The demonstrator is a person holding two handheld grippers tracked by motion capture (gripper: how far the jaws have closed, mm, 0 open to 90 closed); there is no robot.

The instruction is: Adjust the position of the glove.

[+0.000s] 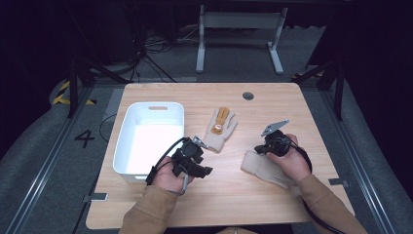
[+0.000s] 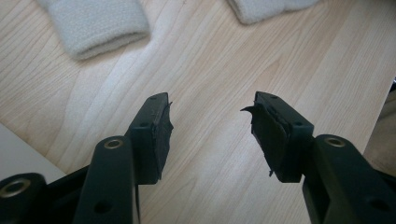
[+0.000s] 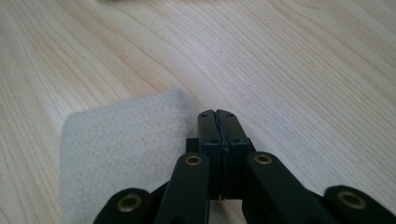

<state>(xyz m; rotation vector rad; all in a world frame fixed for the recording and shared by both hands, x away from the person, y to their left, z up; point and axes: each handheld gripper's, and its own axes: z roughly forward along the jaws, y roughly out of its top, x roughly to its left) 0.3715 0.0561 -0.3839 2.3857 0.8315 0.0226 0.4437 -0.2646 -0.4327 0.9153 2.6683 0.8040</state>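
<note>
Knit gloves, white bin: sorting bench

Wooden table (image 1: 234,195) holds a white bin (image 1: 127,161) at left centre, one glove (image 1: 220,129) mid-frame, a second glove (image 1: 265,168) lower right. Left gripper (image 1: 197,142): jaws spread, empty. Right gripper (image 3: 217,116): jaws pressed together over the second glove's cuff; whether fabric is pinched is unclear. Recommended: lift slowly, checking the fabric follows.

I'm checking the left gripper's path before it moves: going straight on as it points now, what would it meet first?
Probably bare table first, since the open left gripper angles down at the wood. Farther along lie two glove cuffs, one each side of its line; depth is unclear.
</note>
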